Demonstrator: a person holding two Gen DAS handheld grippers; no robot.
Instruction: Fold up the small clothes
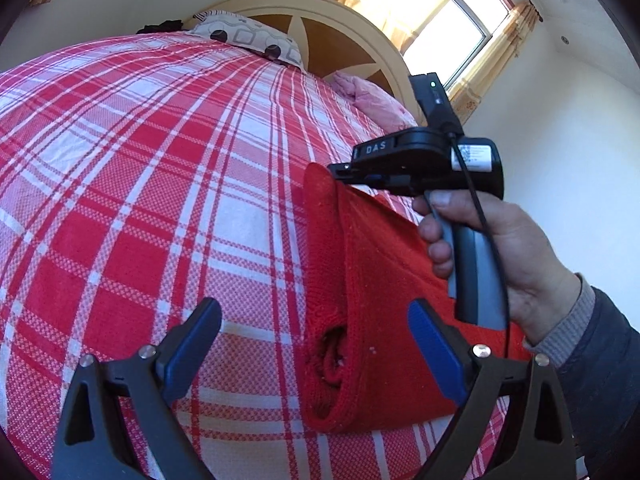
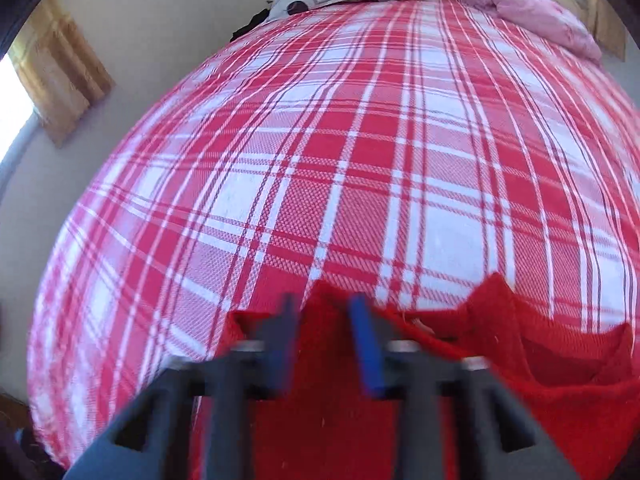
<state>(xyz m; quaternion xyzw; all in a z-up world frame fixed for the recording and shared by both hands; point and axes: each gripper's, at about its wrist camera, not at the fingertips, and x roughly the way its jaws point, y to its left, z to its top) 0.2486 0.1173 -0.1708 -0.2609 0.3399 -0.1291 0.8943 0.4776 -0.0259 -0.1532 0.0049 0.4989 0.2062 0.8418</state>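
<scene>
A red knitted garment (image 1: 372, 280) lies on the red-and-white plaid bedspread (image 1: 140, 180), one corner pulled taut upward. My right gripper (image 1: 338, 168), held by a person's hand (image 1: 500, 248), is shut on that raised corner. My left gripper (image 1: 313, 308) hovers low over the near end of the garment. It is open, its blue pads (image 1: 436, 352) wide apart and touching nothing. In the blurred right wrist view, red cloth (image 2: 520, 360) sits between the fingers of the right gripper (image 2: 324, 312) and spreads to the right.
A patterned pillow (image 1: 248, 38) and a pink pillow (image 1: 372, 100) lie by the wooden headboard (image 1: 340, 36) at the far end. A curtained window (image 1: 460, 36) is behind it to the right. Plaid bedspread (image 2: 320, 160) stretches bare to the left and ahead.
</scene>
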